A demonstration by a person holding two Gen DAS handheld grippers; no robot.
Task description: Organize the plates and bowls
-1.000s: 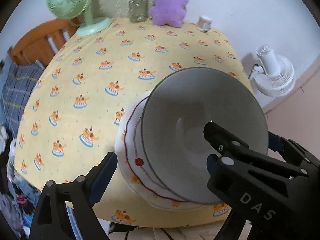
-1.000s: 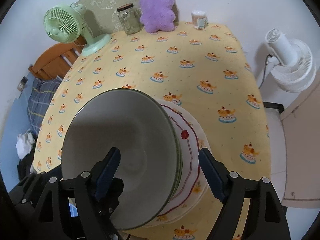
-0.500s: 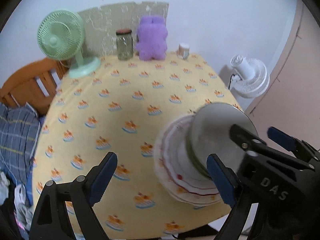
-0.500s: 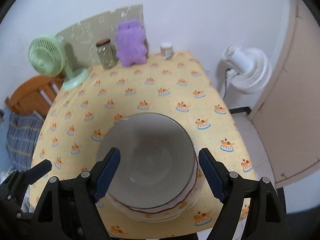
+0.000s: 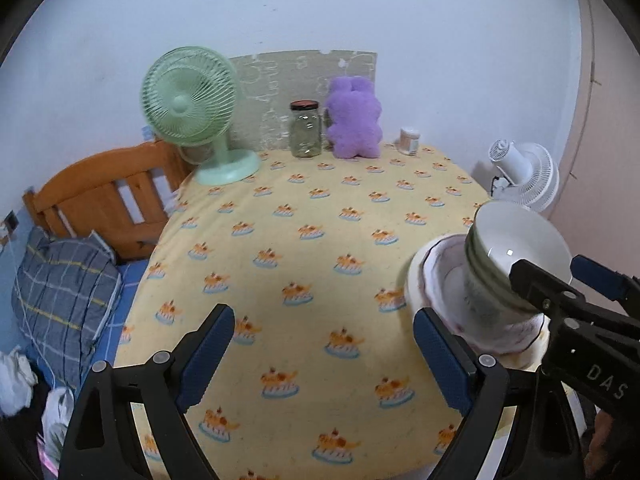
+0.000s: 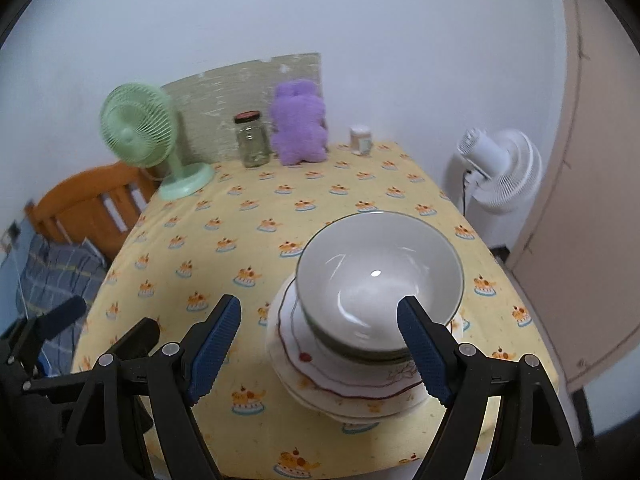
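- The bowls (image 6: 380, 284) sat nested on the plates (image 6: 340, 376), just ahead of the right gripper (image 6: 320, 348).
- Both it and the left gripper (image 5: 320, 356) were spread, empty.
- Stacking looked finished; the next move would be only a check.

One stack of dishes (image 6: 352, 364) sits at five o'clock on the bench (image 6: 248, 240); the top bowl (image 6: 380, 276) is clear, the layers under it too blurred to count. Two fans: one green (image 6: 138, 132) at ten o'clock, one white (image 6: 500, 168) at two. One glass jar (image 6: 251, 144), one purple plush (image 6: 300, 128), one small cup (image 6: 361, 140) at twelve. Two tools: left (image 5: 324, 356), right (image 6: 320, 344).
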